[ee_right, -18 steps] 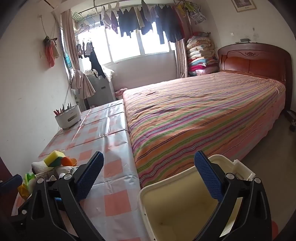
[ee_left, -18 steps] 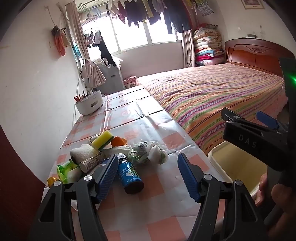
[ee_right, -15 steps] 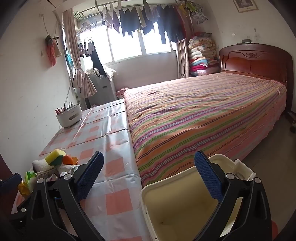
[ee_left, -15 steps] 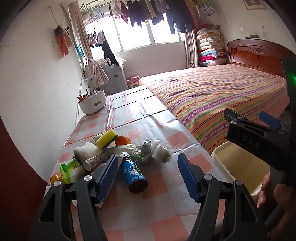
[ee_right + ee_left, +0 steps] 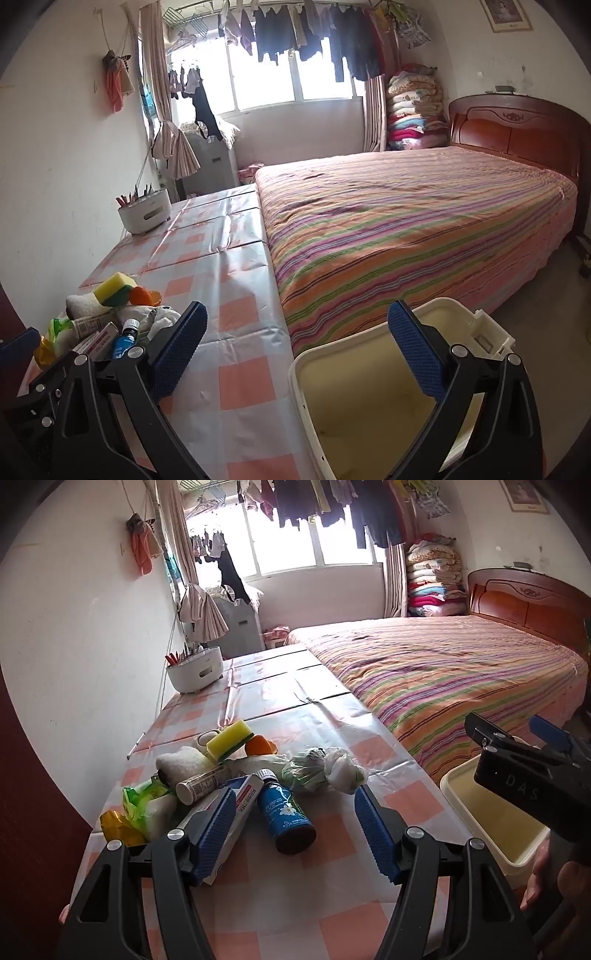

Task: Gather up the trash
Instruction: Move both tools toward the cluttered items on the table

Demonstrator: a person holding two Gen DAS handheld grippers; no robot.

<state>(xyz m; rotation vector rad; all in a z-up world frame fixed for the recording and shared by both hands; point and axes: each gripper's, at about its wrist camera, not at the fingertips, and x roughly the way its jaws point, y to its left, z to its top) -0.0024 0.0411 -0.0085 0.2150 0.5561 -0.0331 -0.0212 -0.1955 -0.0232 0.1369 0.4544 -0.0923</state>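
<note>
**Trash heap on the table, bin beside it, both grippers spread**

The trash lies in a loose heap at the near left end of a table (image 5: 332, 716) covered in a pink-and-white check cloth. A blue bottle (image 5: 286, 818) lies on its side at the front of the heap, cap toward the window. Just left of it lies a white box (image 5: 236, 805) with red print, and against that a small white tube (image 5: 201, 784). Behind the bottle sit two knotted plastic bags (image 5: 321, 770), touching each other. Farther back are a yellow-and-green sponge (image 5: 229, 738), an orange piece (image 5: 258, 745) and a white rolled cloth (image 5: 183, 762). At the left edge lie a green packet (image 5: 142, 803) and a yellow wrapper (image 5: 116, 825).

The left gripper (image 5: 299, 830) hovers over the front of the heap, tilted downward, jaws spread; the bottle's base shows between the blue pads, which touch nothing. The right gripper (image 5: 295, 347) is spread wide and holds nothing, poised above the gap between table and bin. A hand (image 5: 554, 882) grips its handle.

The cream bin (image 5: 306, 373) stands open at the table's right edge, at the foot of a striped bed (image 5: 406, 221). A white tub (image 5: 144, 218) of utensils sits at the table's far end, near the wall.
</note>
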